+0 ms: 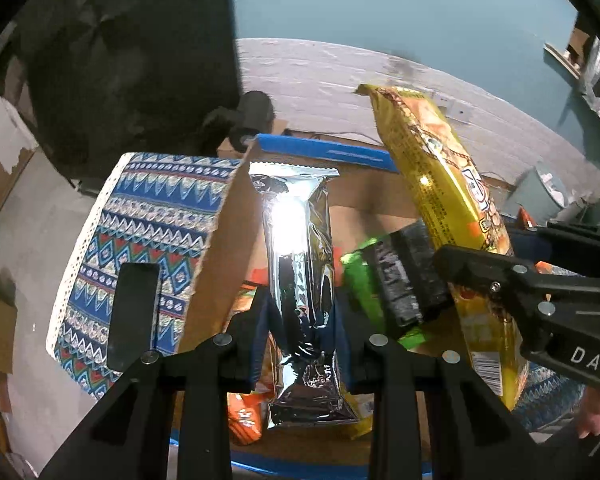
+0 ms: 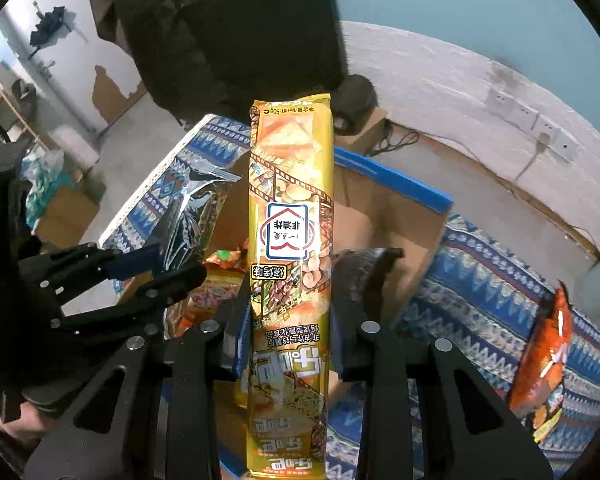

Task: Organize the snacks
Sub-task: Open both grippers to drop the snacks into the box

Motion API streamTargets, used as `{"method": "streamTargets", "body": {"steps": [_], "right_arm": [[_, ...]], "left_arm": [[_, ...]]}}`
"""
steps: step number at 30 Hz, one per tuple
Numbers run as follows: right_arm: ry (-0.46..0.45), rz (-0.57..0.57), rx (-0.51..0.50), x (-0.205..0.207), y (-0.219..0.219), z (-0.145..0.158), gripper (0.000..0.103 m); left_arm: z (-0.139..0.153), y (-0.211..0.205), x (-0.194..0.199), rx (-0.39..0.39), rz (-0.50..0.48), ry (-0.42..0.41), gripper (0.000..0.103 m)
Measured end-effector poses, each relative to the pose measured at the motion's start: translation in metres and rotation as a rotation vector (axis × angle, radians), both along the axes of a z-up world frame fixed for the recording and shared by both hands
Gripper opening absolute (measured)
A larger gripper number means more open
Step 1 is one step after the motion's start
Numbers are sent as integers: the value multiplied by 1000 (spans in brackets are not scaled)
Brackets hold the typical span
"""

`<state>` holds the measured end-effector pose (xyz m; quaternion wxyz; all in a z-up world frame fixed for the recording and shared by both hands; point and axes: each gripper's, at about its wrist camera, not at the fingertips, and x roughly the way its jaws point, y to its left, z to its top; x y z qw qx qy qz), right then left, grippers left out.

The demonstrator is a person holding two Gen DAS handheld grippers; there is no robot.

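Observation:
My left gripper [image 1: 300,320] is shut on a silver foil snack pack [image 1: 298,264] and holds it upright over an open cardboard box with blue edges [image 1: 324,154]. My right gripper [image 2: 290,320] is shut on a long yellow snack pack [image 2: 290,216], upright over the same box [image 2: 392,178]. The yellow pack [image 1: 440,184] and right gripper [image 1: 496,284] show at the right of the left wrist view. The silver pack [image 2: 192,216] and left gripper [image 2: 152,276] show at the left of the right wrist view. Orange, green and yellow snack packs [image 1: 364,280] lie inside the box.
The box stands on a blue patterned cloth [image 1: 148,232]. An orange snack pack [image 2: 548,364] lies on the cloth [image 2: 484,288] right of the box. A dark phone-like slab [image 1: 134,316] lies on the cloth at left. A white wall with sockets [image 2: 520,112] is behind.

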<state>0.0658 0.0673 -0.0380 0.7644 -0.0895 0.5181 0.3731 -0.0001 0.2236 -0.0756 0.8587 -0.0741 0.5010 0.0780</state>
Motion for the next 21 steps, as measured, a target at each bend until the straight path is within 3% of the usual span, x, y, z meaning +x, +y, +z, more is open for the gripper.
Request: {"method": "streamTargets", "body": {"steps": [7,8,10,12,21], "right_arm": [[45,11,-22,5,17,-19,34],[57,13,-23,6,19,-22,36],[56,2,-21,7,19,-22,37],[43,0,-23,8,17,-18,39],[-5,-51,-33,13,-16,-3,62]], "left_arm": [[-12,20,2,-9,47,30,30],[-13,21,2,-5,56,33,32],[-14,22,3,1,69,42,53],[-12,22,2,11,81,33,63],[1,4,2,-13,50,10,72]]}}
